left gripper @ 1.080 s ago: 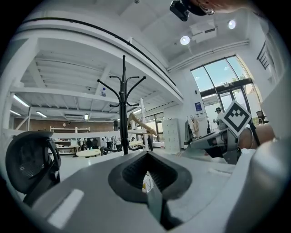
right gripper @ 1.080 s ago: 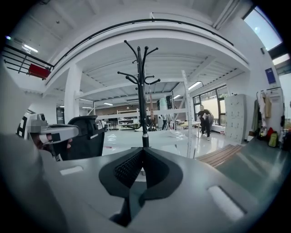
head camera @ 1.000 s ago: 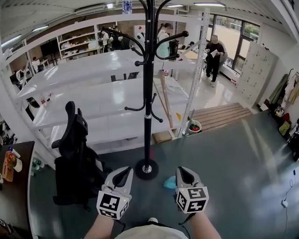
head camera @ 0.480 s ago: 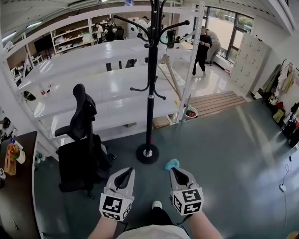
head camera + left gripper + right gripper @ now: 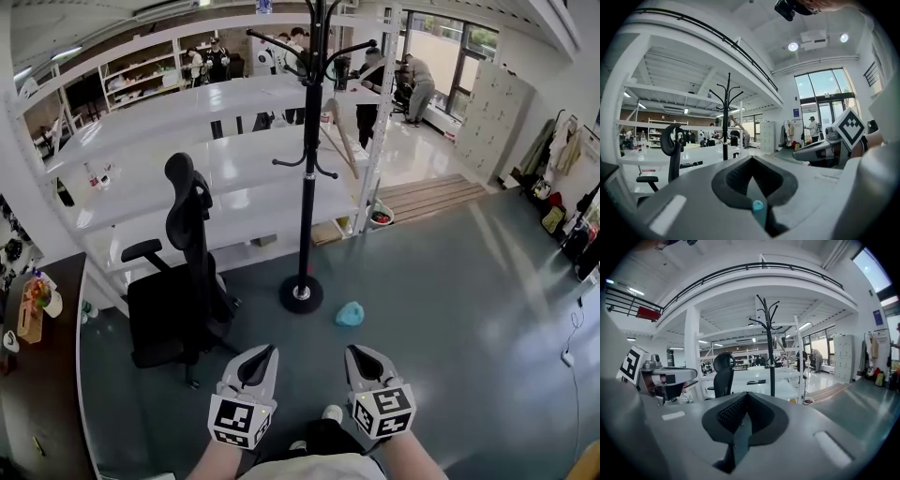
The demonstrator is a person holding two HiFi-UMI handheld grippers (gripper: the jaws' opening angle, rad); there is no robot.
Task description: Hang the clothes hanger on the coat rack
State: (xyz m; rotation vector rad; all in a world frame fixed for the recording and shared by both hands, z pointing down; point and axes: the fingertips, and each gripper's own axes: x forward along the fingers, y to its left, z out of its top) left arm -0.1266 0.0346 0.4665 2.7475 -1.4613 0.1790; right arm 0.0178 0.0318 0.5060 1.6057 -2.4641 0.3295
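Held low and side by side ahead of the person, the left gripper (image 5: 260, 355) and right gripper (image 5: 362, 357) both have their jaws pressed together on nothing, probably because there is no load to carry yet. No clothes hanger shows in any view. Just beyond them, right of centre, a small crumpled blue object (image 5: 350, 313) lies on the grey floor; what it is cannot be told. Past it stands the black coat rack (image 5: 309, 178), the hooks in view bare. A black office chair (image 5: 187, 272) sits to its left, near but apart, and looks unlikely to block a straight approach. White shelving (image 5: 169, 122) runs behind, with people (image 5: 415, 80) at the far right.
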